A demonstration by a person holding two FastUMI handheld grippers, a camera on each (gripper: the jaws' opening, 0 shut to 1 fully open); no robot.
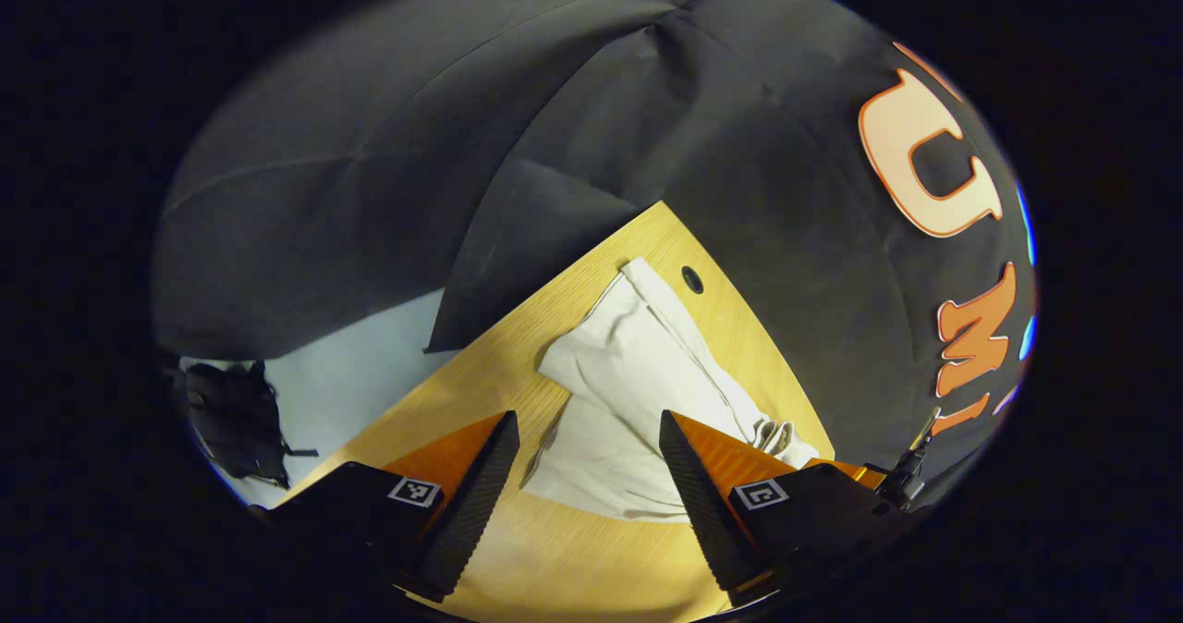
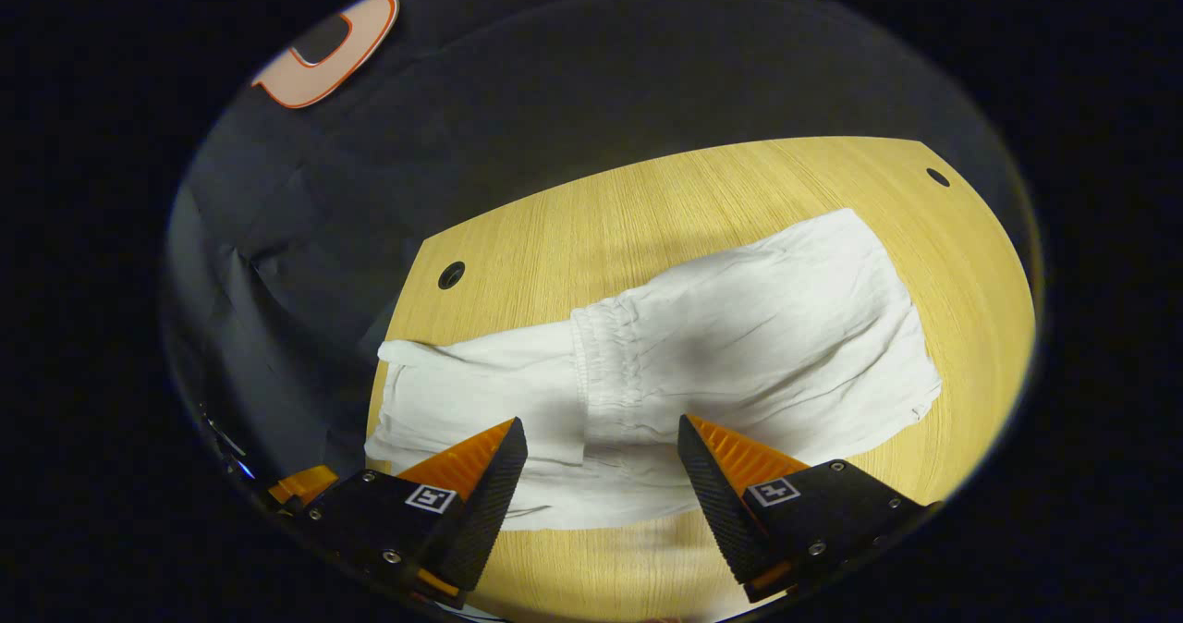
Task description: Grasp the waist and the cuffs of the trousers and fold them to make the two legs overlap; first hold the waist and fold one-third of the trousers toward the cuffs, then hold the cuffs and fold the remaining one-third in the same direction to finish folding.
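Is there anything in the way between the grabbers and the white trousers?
No, nothing visible. The trousers lie alone on the wooden table. Both the right gripper and the left gripper hang open just above the cloth.

No readable words, brands or numbers stand on anything here. The only signs are small square black-and-white coded markers, one on each finger mount of the left gripper (image 1: 589, 433) and one on each finger mount of the right gripper (image 2: 601, 438); their patterns are not text. The trousers (image 2: 739, 346) and the bench (image 2: 647, 207) carry no print.
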